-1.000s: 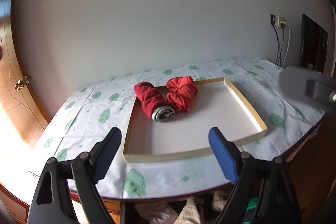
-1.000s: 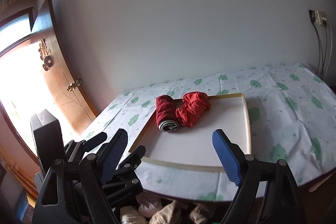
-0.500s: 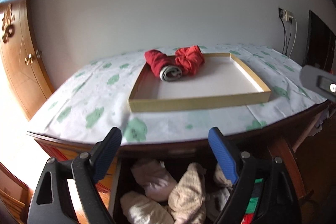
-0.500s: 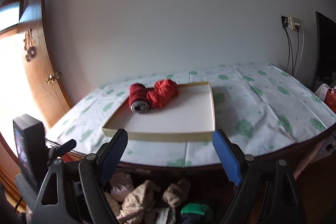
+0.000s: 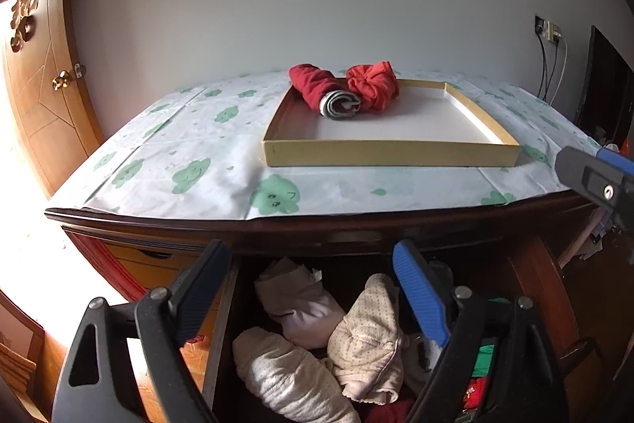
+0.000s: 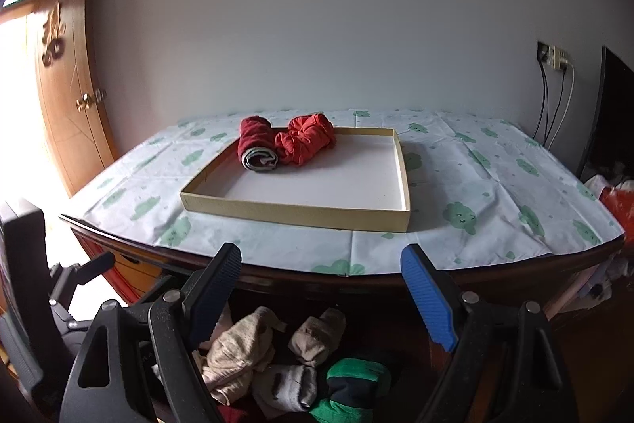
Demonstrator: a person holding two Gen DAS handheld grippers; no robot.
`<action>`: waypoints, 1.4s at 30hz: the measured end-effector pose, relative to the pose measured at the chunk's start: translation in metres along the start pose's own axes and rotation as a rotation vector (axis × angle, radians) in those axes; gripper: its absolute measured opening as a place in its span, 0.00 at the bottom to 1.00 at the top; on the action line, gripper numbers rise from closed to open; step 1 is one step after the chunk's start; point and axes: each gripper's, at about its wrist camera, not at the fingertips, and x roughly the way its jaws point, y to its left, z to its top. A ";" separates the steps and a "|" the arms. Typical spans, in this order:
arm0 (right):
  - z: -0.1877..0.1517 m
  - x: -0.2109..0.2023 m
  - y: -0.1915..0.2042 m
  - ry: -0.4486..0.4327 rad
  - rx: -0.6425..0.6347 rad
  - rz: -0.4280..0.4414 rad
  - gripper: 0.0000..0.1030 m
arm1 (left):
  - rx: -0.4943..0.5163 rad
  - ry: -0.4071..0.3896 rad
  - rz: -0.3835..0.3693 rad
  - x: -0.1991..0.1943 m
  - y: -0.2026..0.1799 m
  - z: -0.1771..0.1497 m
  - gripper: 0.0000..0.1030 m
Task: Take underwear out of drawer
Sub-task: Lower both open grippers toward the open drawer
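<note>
Both grippers hang in front of the dresser point(image 5: 356, 228), angled down toward the open drawer point(image 5: 222, 320). Left gripper point(image 5: 313, 288): jaws spread wide, nothing between the pads, no contact with cloth. Its black finger point(image 5: 202, 292) sits over the drawer's left wall; its blue finger point(image 5: 420, 296) sits over the right part of the pile. Underwear point(image 5: 317, 335) lies loose in the drawer, below and between these two fingers: a pale pink piece point(image 5: 297, 308) toward the back, a dotted cream piece point(image 5: 368, 335) just left of the blue finger, another cream roll point(image 5: 285, 375) nearest the camera. Green cloth point(image 5: 483, 359) and red cloth show at the drawer's right, partly hidden behind the blue finger. Right gripper point(image 6: 321, 288): jaws likewise spread wide and empty. In its view the drawer contents lie below the fingers: a cream piece point(image 6: 237, 351) just right of the black finger point(image 6: 214, 292), a beige roll point(image 6: 317, 335) in the middle, a grey piece point(image 6: 289, 387) and a green-and-black piece point(image 6: 352, 383) in front. The blue finger point(image 6: 428, 300) stands well right of the pile, apart from all cloth. The dresser top carries a cloud-print sheet point(image 5: 190, 169) and a shallow tray point(image 5: 392, 153); two red rolled garments point(image 5: 344, 94) lie touching each other in the tray's far left corner. Part of the right gripper's body shows at the right edge of the left view.
</note>
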 end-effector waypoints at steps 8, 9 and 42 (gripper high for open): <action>-0.005 0.006 0.003 0.017 -0.022 -0.052 0.82 | 0.000 0.025 -0.001 0.005 0.000 -0.007 0.84; -0.006 0.006 0.003 0.020 -0.024 -0.055 0.82 | 0.002 0.028 -0.001 0.005 -0.001 -0.008 0.84; -0.048 0.046 0.008 0.132 -0.071 -0.113 0.82 | 0.010 0.127 0.023 0.036 0.008 -0.035 0.84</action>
